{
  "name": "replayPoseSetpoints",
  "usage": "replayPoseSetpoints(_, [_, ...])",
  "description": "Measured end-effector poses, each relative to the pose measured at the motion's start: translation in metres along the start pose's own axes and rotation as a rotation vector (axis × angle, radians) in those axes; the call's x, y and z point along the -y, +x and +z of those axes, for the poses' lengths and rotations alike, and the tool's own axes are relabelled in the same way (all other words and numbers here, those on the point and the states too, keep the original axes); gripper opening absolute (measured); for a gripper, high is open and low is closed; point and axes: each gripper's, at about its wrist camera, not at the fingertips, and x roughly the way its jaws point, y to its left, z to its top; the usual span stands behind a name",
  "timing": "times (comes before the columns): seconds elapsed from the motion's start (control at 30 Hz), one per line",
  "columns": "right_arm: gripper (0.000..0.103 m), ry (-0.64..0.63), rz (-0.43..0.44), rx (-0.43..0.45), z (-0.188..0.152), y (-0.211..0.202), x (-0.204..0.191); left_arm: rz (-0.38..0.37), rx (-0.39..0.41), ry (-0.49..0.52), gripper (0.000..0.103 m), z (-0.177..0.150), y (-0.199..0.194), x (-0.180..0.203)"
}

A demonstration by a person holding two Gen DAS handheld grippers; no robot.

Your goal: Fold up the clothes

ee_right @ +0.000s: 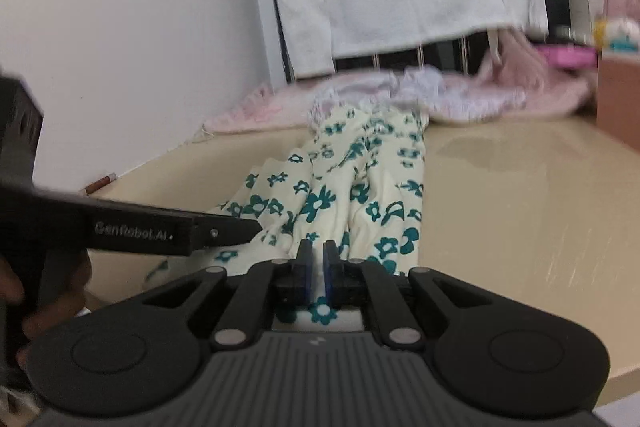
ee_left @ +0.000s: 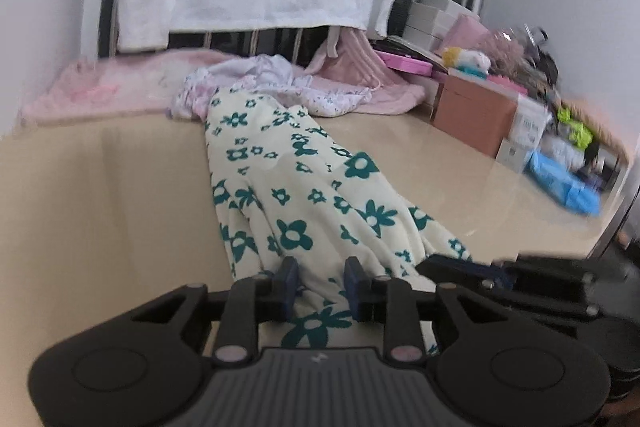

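Right hand-held gripper [ee_right: 318,257], lower centre of its view: jaws clenched on the near hem of the floral garment [ee_right: 360,187]. Left hand-held gripper [ee_left: 320,277]: jaws parted, cloth between, apparently released. Garment lies stretched up-frame across the tabletop [ee_left: 100,187], likely pulled flat for folding. Pink clothes pile [ee_left: 120,87] and brown box [ee_left: 472,119] crowd its far end.

I see a glossy beige table [ee_left: 100,195] carrying the load. A cream garment with green flowers [ee_left: 288,187] lies lengthwise on it. Beyond that garment's far end lie pink and white clothes [ee_left: 280,87]. To the garment's right stand a brown box [ee_left: 472,115] and blue packets [ee_left: 560,183].
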Motion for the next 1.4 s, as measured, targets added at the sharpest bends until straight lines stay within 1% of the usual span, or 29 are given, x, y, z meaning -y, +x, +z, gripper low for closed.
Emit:
replayPoseSetpoints(0.03, [0.005, -0.01, 0.0, 0.011, 0.0, -0.001, -0.001, 0.006, 0.001, 0.014, 0.025, 0.0, -0.001, 0.002])
replayPoseSetpoints(0.1, [0.005, 0.005, 0.006, 0.01, 0.01, -0.003, -0.002, -0.005, 0.012, 0.01, 0.024, 0.005, -0.006, 0.0])
replayPoseSetpoints(0.13, [0.005, 0.012, 0.009, 0.01, 0.015, -0.004, -0.003, -0.019, 0.033, -0.008, 0.024, 0.007, -0.012, -0.004])
replayPoseSetpoints(0.2, [0.006, -0.01, 0.033, 0.041, 0.022, -0.009, -0.006, -0.045, 0.09, -0.055, 0.028, 0.01, -0.023, -0.015])
replayPoseSetpoints(0.23, [0.008, -0.038, 0.036, 0.025, 0.022, -0.007, -0.009, -0.042, 0.108, -0.069, 0.032, 0.013, -0.026, -0.021])
replayPoseSetpoints(0.27, [0.01, -0.055, 0.029, -0.005, 0.02, -0.002, -0.011, -0.032, 0.124, -0.084, 0.032, 0.015, -0.029, -0.029])
replayPoseSetpoints(0.33, [0.011, -0.069, 0.009, -0.036, 0.017, 0.005, -0.012, -0.034, 0.118, -0.091, 0.033, 0.02, -0.036, -0.045])
replayPoseSetpoints(0.37, [0.014, -0.084, 0.018, -0.044, 0.022, 0.004, -0.012, -0.042, 0.11, -0.09, 0.038, 0.024, -0.04, -0.053])
replayPoseSetpoints(0.4, [0.022, -0.107, 0.031, -0.039, 0.028, 0.0, -0.01, -0.055, 0.097, -0.072, 0.044, 0.026, -0.044, -0.058])
replayPoseSetpoints(0.43, [0.054, -0.149, 0.054, -0.015, 0.035, -0.007, -0.008, -0.079, 0.079, -0.026, 0.057, 0.027, -0.05, -0.061])
replayPoseSetpoints(0.47, [0.089, -0.202, 0.083, 0.009, 0.04, -0.014, -0.007, -0.099, 0.063, 0.034, 0.064, 0.027, -0.056, -0.061])
replayPoseSetpoints(0.5, [0.098, -0.292, 0.133, 0.03, 0.043, -0.021, -0.007, -0.11, 0.055, 0.108, 0.065, 0.025, -0.062, -0.058])
replayPoseSetpoints(0.53, [0.1, -0.404, 0.196, 0.041, 0.043, -0.029, -0.007, -0.122, 0.056, 0.166, 0.065, 0.023, -0.067, -0.054])
replayPoseSetpoints(0.6, [0.099, -0.598, 0.307, 0.026, 0.041, -0.035, -0.008, -0.18, 0.049, 0.244, 0.066, 0.019, -0.072, -0.045])
replayPoseSetpoints(0.63, [0.097, -0.655, 0.355, 0.003, 0.041, -0.035, -0.007, -0.212, 0.043, 0.275, 0.067, 0.017, -0.074, -0.041])
replayPoseSetpoints(0.7, [0.086, -0.658, 0.44, -0.081, 0.044, -0.023, 0.0, -0.263, 0.028, 0.342, 0.067, 0.012, -0.073, -0.032])
replayPoseSetpoints(0.77, [0.069, -0.617, 0.504, -0.157, 0.047, -0.007, 0.008, -0.292, 0.003, 0.408, 0.067, 0.005, -0.067, -0.023])
replayPoseSetpoints(0.83, [0.061, -0.605, 0.535, -0.227, 0.044, 0.006, 0.012, -0.31, -0.002, 0.45, 0.067, -0.002, -0.062, -0.017])
replayPoseSetpoints(0.87, [0.061, -0.61, 0.541, -0.247, 0.042, 0.009, 0.012, -0.31, -0.003, 0.466, 0.067, -0.005, -0.059, -0.014])
replayPoseSetpoints(0.93, [0.061, -0.644, 0.527, -0.246, 0.035, 0.011, 0.015, -0.284, -0.001, 0.491, 0.067, -0.009, -0.054, -0.01])
replayPoseSetpoints(1.03, [0.061, -0.602, 0.52, -0.243, 0.038, 0.006, 0.019, -0.255, 0.009, 0.507, 0.067, -0.012, -0.045, -0.007])
replayPoseSetpoints(1.1, [0.061, -0.57, 0.515, -0.245, 0.042, 0.001, 0.022, -0.258, 0.01, 0.494, 0.067, -0.012, -0.041, -0.007])
replayPoseSetpoints(1.13, [0.062, -0.536, 0.514, -0.237, 0.044, -0.003, 0.025, -0.262, 0.012, 0.474, 0.067, -0.011, -0.041, -0.008])
replayPoseSetpoints(1.2, [0.065, -0.365, 0.492, -0.206, 0.053, -0.013, 0.046, -0.271, 0.016, 0.433, 0.066, -0.008, -0.041, -0.01])
replayPoseSetpoints(1.23, [0.066, -0.249, 0.468, -0.196, 0.056, -0.017, 0.06, -0.286, 0.022, 0.399, 0.066, -0.006, -0.041, -0.013])
replayPoseSetpoints(1.3, [0.064, 0.017, 0.416, -0.196, 0.055, -0.023, 0.089, -0.35, 0.042, 0.285, 0.067, -0.001, -0.042, -0.022])
replayPoseSetpoints(1.33, [0.058, 0.114, 0.415, -0.208, 0.05, -0.025, 0.098, -0.368, 0.038, 0.227, 0.067, 0.002, -0.039, -0.026])
replayPoseSetpoints(1.37, [0.049, 0.182, 0.418, -0.217, 0.045, -0.028, 0.104, -0.363, 0.027, 0.184, 0.066, 0.005, -0.035, -0.027])
replayPoseSetpoints(1.4, [0.047, 0.224, 0.409, -0.228, 0.04, -0.028, 0.106, -0.335, 0.017, 0.166, 0.065, 0.006, -0.029, -0.026])
